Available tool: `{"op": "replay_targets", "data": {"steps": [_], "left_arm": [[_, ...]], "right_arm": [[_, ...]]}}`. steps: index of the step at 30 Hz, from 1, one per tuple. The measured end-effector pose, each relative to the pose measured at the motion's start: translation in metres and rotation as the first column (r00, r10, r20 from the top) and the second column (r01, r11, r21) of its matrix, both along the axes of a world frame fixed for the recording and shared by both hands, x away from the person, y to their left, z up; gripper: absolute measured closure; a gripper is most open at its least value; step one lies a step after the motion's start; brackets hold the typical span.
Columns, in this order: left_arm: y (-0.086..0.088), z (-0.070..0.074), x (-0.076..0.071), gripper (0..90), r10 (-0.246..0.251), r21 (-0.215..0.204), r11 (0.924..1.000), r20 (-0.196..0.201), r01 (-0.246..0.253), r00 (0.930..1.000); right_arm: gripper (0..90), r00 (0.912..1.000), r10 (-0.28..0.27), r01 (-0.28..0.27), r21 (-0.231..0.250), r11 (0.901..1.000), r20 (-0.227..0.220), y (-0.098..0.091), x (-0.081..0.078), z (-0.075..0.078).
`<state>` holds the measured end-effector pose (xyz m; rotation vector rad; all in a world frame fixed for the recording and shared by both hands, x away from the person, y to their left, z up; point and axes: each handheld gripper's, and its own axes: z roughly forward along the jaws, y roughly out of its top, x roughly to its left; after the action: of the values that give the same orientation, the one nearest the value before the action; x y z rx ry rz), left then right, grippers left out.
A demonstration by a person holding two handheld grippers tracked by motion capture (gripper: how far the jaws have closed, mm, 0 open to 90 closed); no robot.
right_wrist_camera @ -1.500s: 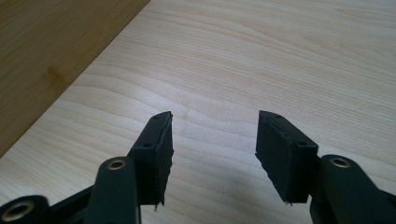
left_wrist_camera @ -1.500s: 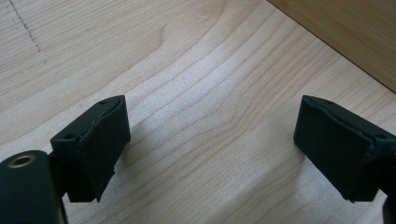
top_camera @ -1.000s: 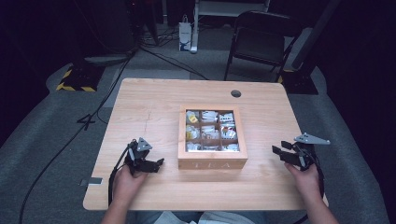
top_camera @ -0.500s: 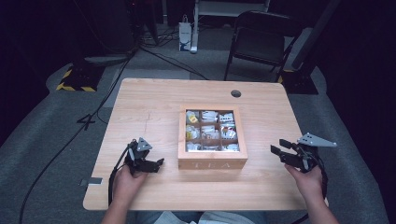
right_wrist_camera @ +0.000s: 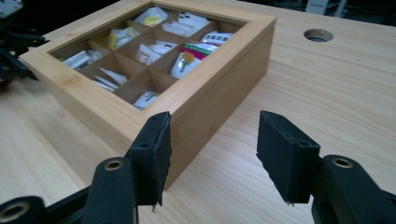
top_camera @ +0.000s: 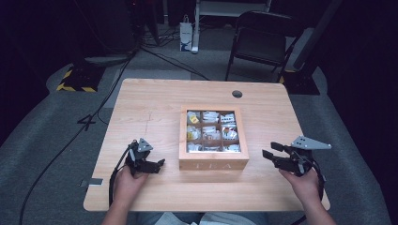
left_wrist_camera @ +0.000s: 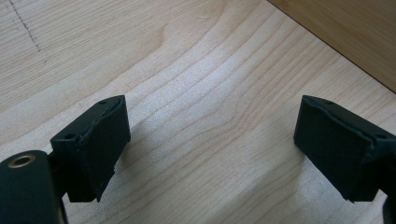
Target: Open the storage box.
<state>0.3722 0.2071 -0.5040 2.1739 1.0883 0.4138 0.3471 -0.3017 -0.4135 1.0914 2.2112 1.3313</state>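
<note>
We start with the wooden table (top_camera: pixel 155 103), pale and grained, with a round cable hole (top_camera: pixel 237 93) near its far edge. Beyond it on the grey floor stand a dark folding chair (top_camera: pixel 263 42) and a small white bag (top_camera: pixel 186 36), with black cables trailing past a yellow-and-black striped plate (top_camera: pixel 74 84).

Near the middle of the table sits the wooden tea box (top_camera: pixel 213 164), its front marked TEA. Its top is a frame over a grid of compartments, and we can see packets of tea (top_camera: pixel 210 133) lying in them, mostly white with touches of yellow and green (whether a clear pane covers them we cannot tell). In the right gripper view the box's near corner (right_wrist_camera: pixel 196 107) stands just ahead of the jaws.

The right gripper (top_camera: pixel 271 151) is held above the table to the right of the box, near it but not touching, pointing toward its right side. Its jaws have just been opening and stand spread wide, with nothing between them; its grey three-cornered plate (top_camera: pixel 310 143) shows on top.

The left gripper (top_camera: pixel 158 164) rests low on the table just left of the box, its tips near the box's left wall. In the left gripper view its black pads (left_wrist_camera: pixel 93 140) stand far apart over bare wood, gripping nothing.
</note>
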Motion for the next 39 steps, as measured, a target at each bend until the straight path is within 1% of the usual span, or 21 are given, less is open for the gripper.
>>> {"op": "replay_targets", "data": {"steps": [4,5,6,7,9,11,13,14,19,20,22,24,25,27,28,29,30,31,34,35,39], "left_arm": [[0.0,0.0,0.0,11.1,0.0,0.0,1.0,0.0,0.0,1.0],[0.0,0.0,0.0,11.1,0.001,-0.001,1.0,0.0,-0.001,1.0],[0.0,0.0,0.0,11.1,0.001,-0.001,1.0,0.0,-0.001,1.0],[0.0,0.0,0.0,11.1,0.0,-0.001,1.0,0.0,0.0,1.0],[0.0,0.0,0.0,11.1,0.0,0.0,1.0,0.0,0.0,1.0],[0.0,0.0,0.0,11.1,0.0,0.0,1.0,0.0,0.0,1.0],[0.0,0.0,0.0,11.1,-0.001,0.001,1.0,0.0,0.001,1.0],[0.0,0.0,0.0,11.1,-0.001,0.001,1.0,0.0,0.001,1.0],[0.0,0.0,0.0,11.1,0.0,0.0,1.0,0.0,0.0,1.0],[0.0,0.0,0.0,11.1,0.0,0.0,1.0,0.0,0.0,1.0],[0.0,0.0,0.0,11.1,0.0,0.0,1.0,0.0,0.0,1.0],[0.0,0.0,0.0,11.1,-0.001,0.001,1.0,0.0,0.001,1.0],[0.0,0.0,0.0,11.1,0.0,0.0,1.0,0.0,0.0,1.0],[0.0,0.0,0.0,11.1,0.0,0.0,1.0,0.0,0.0,1.0],[0.0,0.0,0.0,11.1,0.0,0.0,1.0,0.0,0.0,1.0],[0.0,0.0,0.0,11.1,0.0,0.0,1.0,0.0,0.0,1.0],[0.0,0.0,0.0,11.1,0.0,0.0,1.0,0.0,0.0,1.0],[0.0,0.0,0.0,11.1,0.0,0.0,1.0,0.0,0.0,1.0],[0.0,0.0,0.0,11.1,0.0,0.0,1.0,0.0,0.0,1.0],[0.0,0.0,0.0,11.1,-0.001,0.001,1.0,0.0,0.001,1.0],[0.0,0.0,0.0,11.1,0.0,-0.001,1.0,0.0,0.0,1.0]], "right_arm": [[44.4,0.999,0.044,-0.044,-0.004,0.999,-0.001,0.011,-0.003,0.0],[44.5,0.9974,0.072,-0.072,0.001,0.9974,-0.007,0.016,-0.005,0.0],[44.5,0.9974,0.072,-0.072,0.001,0.9974,-0.007,0.016,-0.005,0.0],[44.6,0.9942,0.108,-0.108,-0.008,0.9942,-0.008,0.023,-0.006,-0.001],[44.6,0.9927,0.12,-0.12,-0.009,0.9927,-0.012,0.026,-0.007,-0.002],[44.7,0.989,0.145,-0.145,-0.006,0.9893,-0.028,0.032,-0.007,-0.004],[44.5,0.9858,0.162,-0.163,-0.017,0.9865,-0.044,0.038,-0.007,-0.008],[44.5,0.9858,0.162,-0.163,-0.017,0.9865,-0.044,0.038,-0.007,-0.008],[44.9,0.9853,0.146,-0.15,-0.047,0.9875,-0.089,0.044,-0.003,-0.017],[44.9,0.9853,0.146,-0.15,-0.047,0.9875,-0.089,0.044,-0.003,-0.017],[47.1,0.9847,0.136,-0.144,-0.067,0.9873,-0.109,0.044,-0.001,-0.021],[48.6,0.9844,0.134,-0.142,-0.069,0.9874,-0.114,0.043,0.0,-0.022],[50.5,0.9839,0.134,-0.143,-0.076,0.9867,-0.118,0.043,0.0,-0.023],[58.1,0.9804,0.14,-0.151,-0.074,0.9857,-0.138,0.042,0.001,-0.024],[58.1,0.9804,0.14,-0.151,-0.074,0.9857,-0.138,0.042,0.001,-0.024],[62.3,0.9787,0.146,-0.159,-0.081,0.984,-0.144,0.043,0.001,-0.025],[62.3,0.9787,0.146,-0.159,-0.081,0.984,-0.144,0.043,0.001,-0.025],[67.0,0.977,0.15,-0.166,-0.096,0.9814,-0.151,0.044,0.002,-0.026],[70.5,0.9769,0.15,-0.167,-0.104,0.9805,-0.152,0.044,0.002,-0.027],[74.3,0.9767,0.15,-0.168,-0.113,0.9793,-0.153,0.045,0.001,-0.026],[77.7,0.9756,0.158,-0.177,-0.124,0.9763,-0.153,0.046,0.001,-0.026]]}}
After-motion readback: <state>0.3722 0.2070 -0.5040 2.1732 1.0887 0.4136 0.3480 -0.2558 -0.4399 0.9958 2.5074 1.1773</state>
